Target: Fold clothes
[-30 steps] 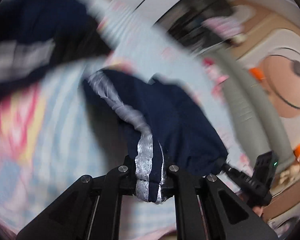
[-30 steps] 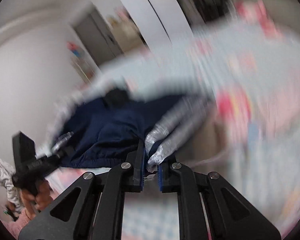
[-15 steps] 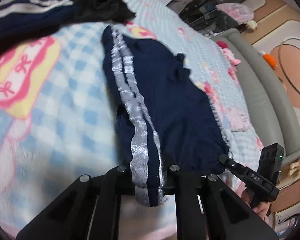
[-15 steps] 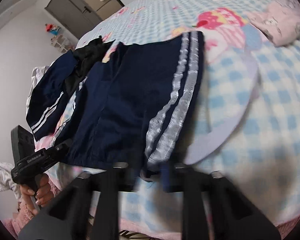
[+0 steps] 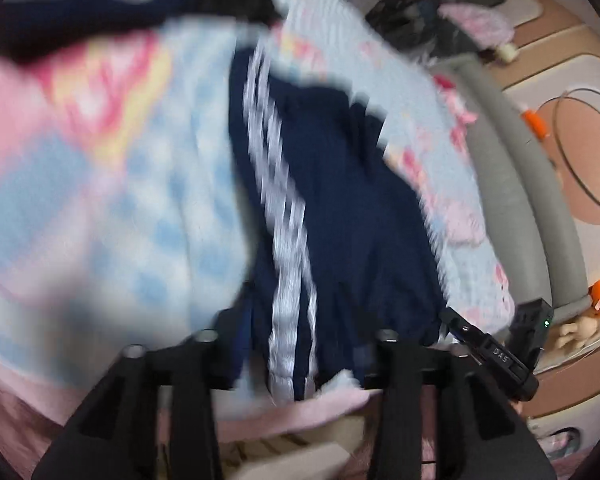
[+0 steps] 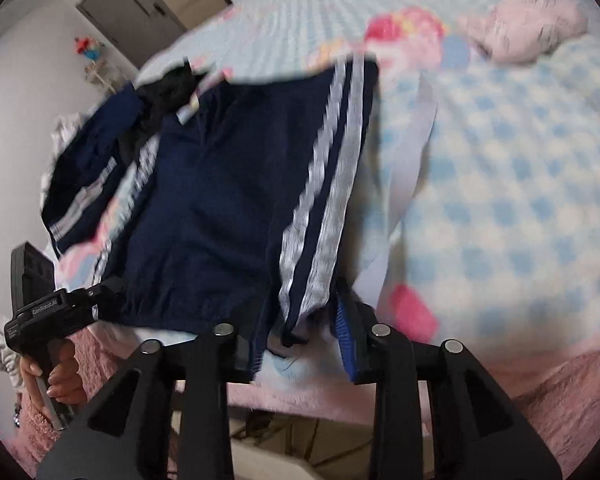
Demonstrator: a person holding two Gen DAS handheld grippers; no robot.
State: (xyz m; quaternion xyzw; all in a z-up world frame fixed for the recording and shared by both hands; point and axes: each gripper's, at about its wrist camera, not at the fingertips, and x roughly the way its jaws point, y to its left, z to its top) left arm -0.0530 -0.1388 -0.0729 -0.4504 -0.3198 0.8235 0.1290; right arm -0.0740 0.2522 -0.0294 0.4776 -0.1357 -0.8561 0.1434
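Observation:
Navy shorts (image 5: 340,208) with white side stripes lie spread flat on the blue checked blanket (image 5: 148,216); they also show in the right wrist view (image 6: 228,208). My left gripper (image 5: 300,360) is open, its jaws wide apart around the waistband edge at the near bed edge. My right gripper (image 6: 300,344) is open too, its jaws either side of the striped waistband corner. Each gripper shows in the other's view, at the opposite waistband corner.
A pile of dark clothes (image 6: 100,160) lies at the far end of the shorts, also in the left wrist view (image 5: 100,8). A pink fleece edge (image 6: 500,392) hangs at the bed front. A grey bed rail (image 5: 520,184) and floor mat (image 5: 588,152) lie to the right.
Both grippers brought the shorts down onto the bed while shut on the waistband, then opened and let go. The shorts now lie flat.

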